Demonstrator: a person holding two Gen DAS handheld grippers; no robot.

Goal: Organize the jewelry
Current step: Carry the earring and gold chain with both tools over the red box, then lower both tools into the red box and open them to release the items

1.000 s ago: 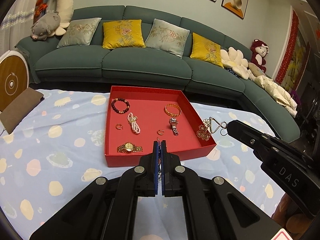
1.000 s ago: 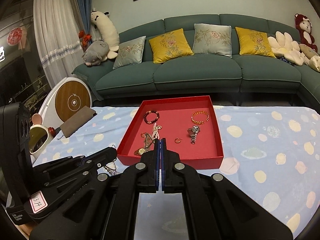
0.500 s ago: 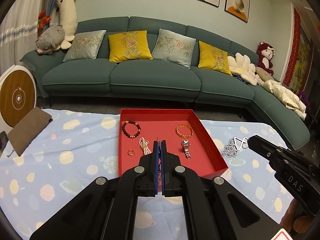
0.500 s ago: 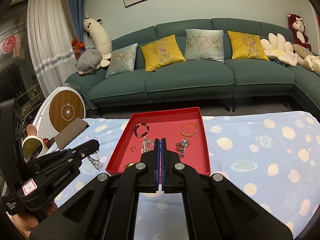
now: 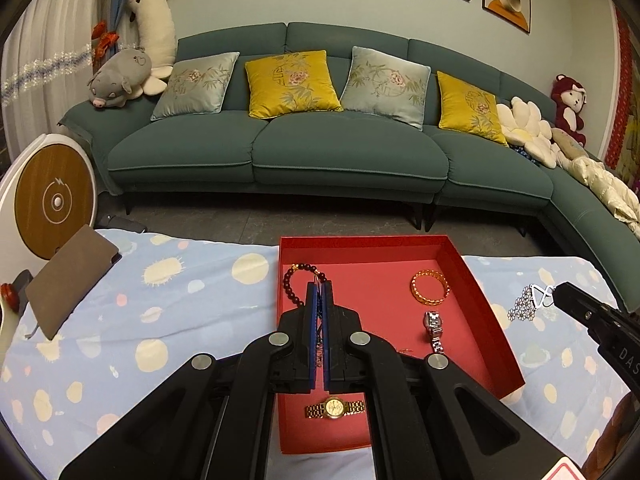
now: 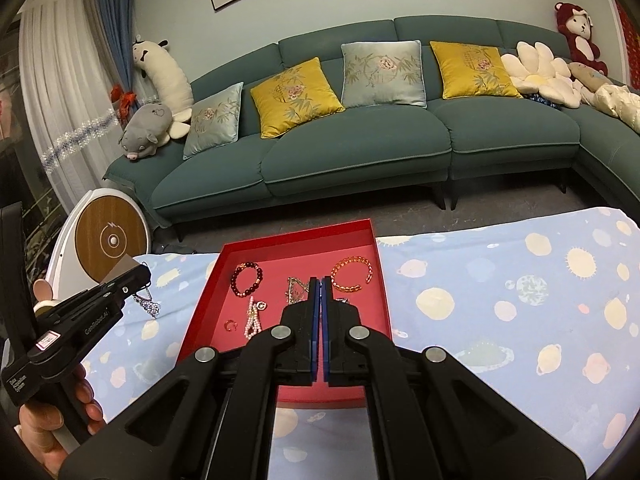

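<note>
While both pairs stay off the surface (image 5: 120, 320), the left tongs (image 5: 319, 292) pinch a thin chain with a silver pendant (image 6: 147, 303), and the right tongs (image 6: 321, 286) clench a flower pendant (image 5: 528, 304). At twelve o'clock sits the red tray (image 5: 496, 332); a gold watch (image 5: 335, 408) lies nearest, a gold bangle (image 5: 430, 287) farther back.

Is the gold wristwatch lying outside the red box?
No. The gold wristwatch lies flat on the floor of the red box, near its front edge.
</note>
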